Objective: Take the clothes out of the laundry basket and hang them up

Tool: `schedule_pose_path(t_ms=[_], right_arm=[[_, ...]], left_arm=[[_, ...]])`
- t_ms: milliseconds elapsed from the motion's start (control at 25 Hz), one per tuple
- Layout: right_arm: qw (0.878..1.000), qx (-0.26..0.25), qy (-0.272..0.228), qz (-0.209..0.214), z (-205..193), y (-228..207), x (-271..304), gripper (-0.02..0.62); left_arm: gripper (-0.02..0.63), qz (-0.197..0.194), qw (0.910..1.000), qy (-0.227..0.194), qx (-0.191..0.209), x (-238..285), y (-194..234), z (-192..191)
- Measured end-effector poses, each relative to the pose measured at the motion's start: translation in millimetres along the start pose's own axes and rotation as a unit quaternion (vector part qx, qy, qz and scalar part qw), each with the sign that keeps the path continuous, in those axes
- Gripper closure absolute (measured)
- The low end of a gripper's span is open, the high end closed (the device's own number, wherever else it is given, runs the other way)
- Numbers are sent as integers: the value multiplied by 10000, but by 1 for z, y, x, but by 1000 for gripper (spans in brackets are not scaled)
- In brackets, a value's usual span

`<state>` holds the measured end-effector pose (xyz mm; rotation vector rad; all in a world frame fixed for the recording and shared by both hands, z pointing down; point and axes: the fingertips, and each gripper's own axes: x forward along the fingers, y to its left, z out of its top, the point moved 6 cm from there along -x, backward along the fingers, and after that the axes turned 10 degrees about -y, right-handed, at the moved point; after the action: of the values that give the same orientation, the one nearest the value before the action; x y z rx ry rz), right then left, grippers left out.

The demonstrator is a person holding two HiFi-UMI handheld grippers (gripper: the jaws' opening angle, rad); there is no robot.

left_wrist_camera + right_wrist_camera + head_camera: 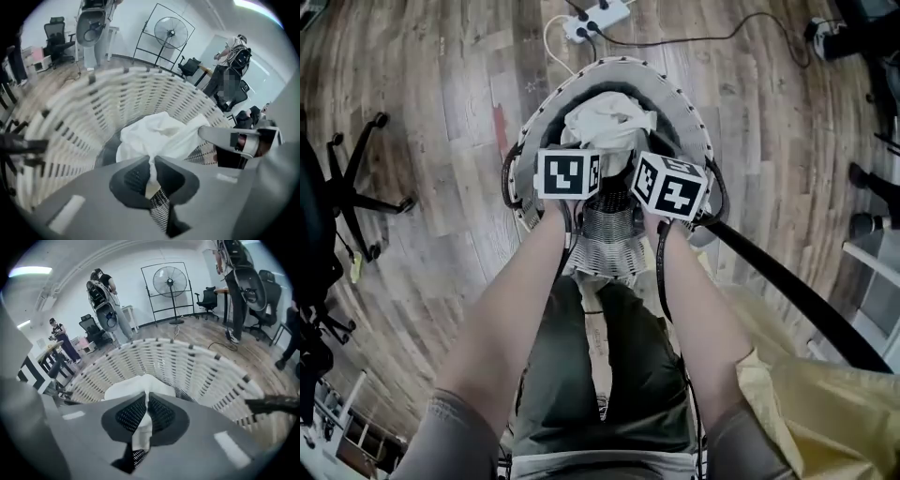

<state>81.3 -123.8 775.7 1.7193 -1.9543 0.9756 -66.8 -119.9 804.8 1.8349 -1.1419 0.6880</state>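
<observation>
Taking-out step: left tool (152, 165) and right tool (146, 401) each pinch a fold of the crumpled white cloth garment (157, 133).
Its bulk lies in the round white slatted laundry basket (70, 117); the next move is probably to raise it clear and spread it, since its shape is hard to read.

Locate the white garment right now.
Head view, top centre: the white garment is in the laundry basket, with one fold pinched in the left gripper and another in the right gripper.

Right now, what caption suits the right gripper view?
Right gripper pinching a white garment over the slatted laundry basket.
</observation>
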Motion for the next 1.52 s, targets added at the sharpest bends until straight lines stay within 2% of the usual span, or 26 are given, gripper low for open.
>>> schedule_pose_path(t_ms=[160,360,560,840,920,1240,1520], right_arm=[[9992,280,-273,-25,34,19,-47,552],[9959,669,-609,-46,77,43,-110,552],[9925,645,-1034,63,134,72,-174,552],[9851,492,-1552,557,212,121,-268,552],[9824,398,-1665,750,231,132,-299,552],[9697,-174,-2072,1283,299,162,-415,552],[9495,-508,-2621,1647,348,194,-512,552]], left_arm=[[577,-66,9993,-252,-259,-51,-13,24],[578,-234,9976,-594,-259,-118,-37,52],[578,-455,9921,-1143,-234,-192,-61,92],[578,-760,9811,-1775,106,-302,-90,142],[578,-853,9764,-1959,317,-337,-102,156],[578,-1330,9524,-2395,1341,-456,-153,203],[578,-1704,9313,-2729,1709,-546,-196,230]])
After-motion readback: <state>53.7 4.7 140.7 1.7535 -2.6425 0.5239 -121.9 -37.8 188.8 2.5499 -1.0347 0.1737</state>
